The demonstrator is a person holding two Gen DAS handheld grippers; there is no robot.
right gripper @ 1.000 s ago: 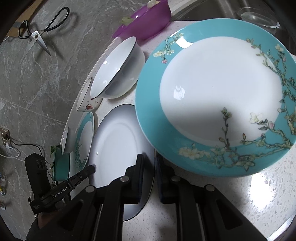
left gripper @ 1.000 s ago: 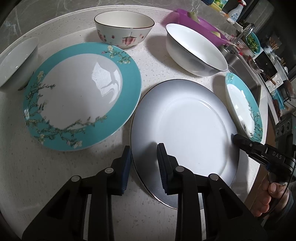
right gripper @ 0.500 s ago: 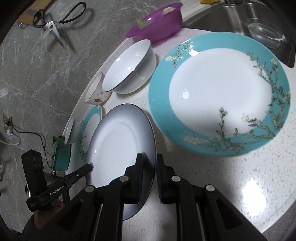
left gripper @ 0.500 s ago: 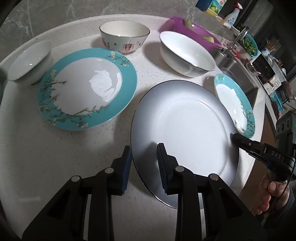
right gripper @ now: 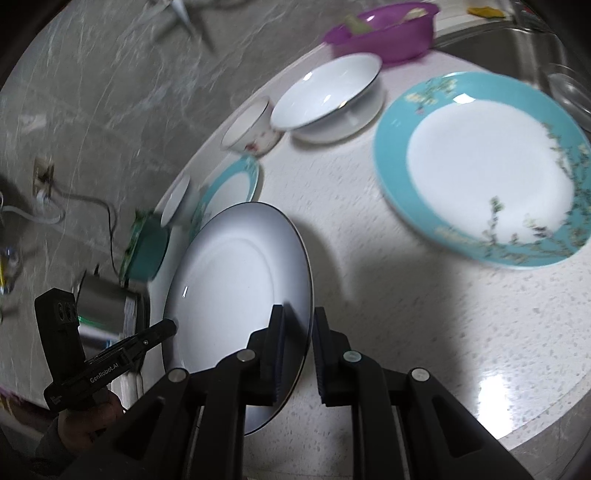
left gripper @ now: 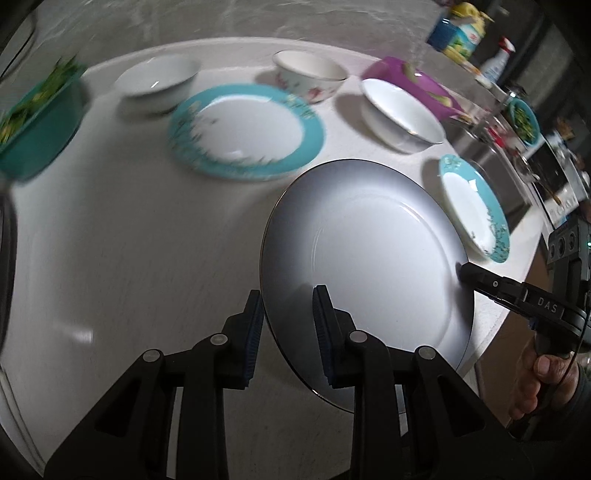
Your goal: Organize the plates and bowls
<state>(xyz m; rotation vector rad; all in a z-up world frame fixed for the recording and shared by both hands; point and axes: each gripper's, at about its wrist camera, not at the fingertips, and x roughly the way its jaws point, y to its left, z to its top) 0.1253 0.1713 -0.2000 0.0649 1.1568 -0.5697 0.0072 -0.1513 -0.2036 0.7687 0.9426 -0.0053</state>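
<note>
A large white plate [left gripper: 369,266] with a thin dark rim hangs tilted above the table, casting a shadow beneath it. My left gripper [left gripper: 288,325] is shut on its near-left rim. My right gripper [right gripper: 297,325] is shut on the opposite rim, and its tip also shows in the left wrist view [left gripper: 461,273]. On the table lie a big teal-rimmed flowered plate [right gripper: 480,170] and a second teal-rimmed plate [left gripper: 247,133]. A wide white bowl [left gripper: 399,110], a floral bowl [left gripper: 310,77] and a small white bowl [left gripper: 159,81] stand along the far side.
A purple bowl [right gripper: 384,29] sits by the steel sink [right gripper: 517,48]. A teal container [left gripper: 40,125] of greens stands at the table's left edge, with a metal pot [right gripper: 103,302] below it. The round white table [left gripper: 129,258] ends close to my right hand [left gripper: 543,376].
Both grippers have risen with the white plate between them. The dishes on the table now look smaller and farther off, and the teal container has come into the left wrist view.
</note>
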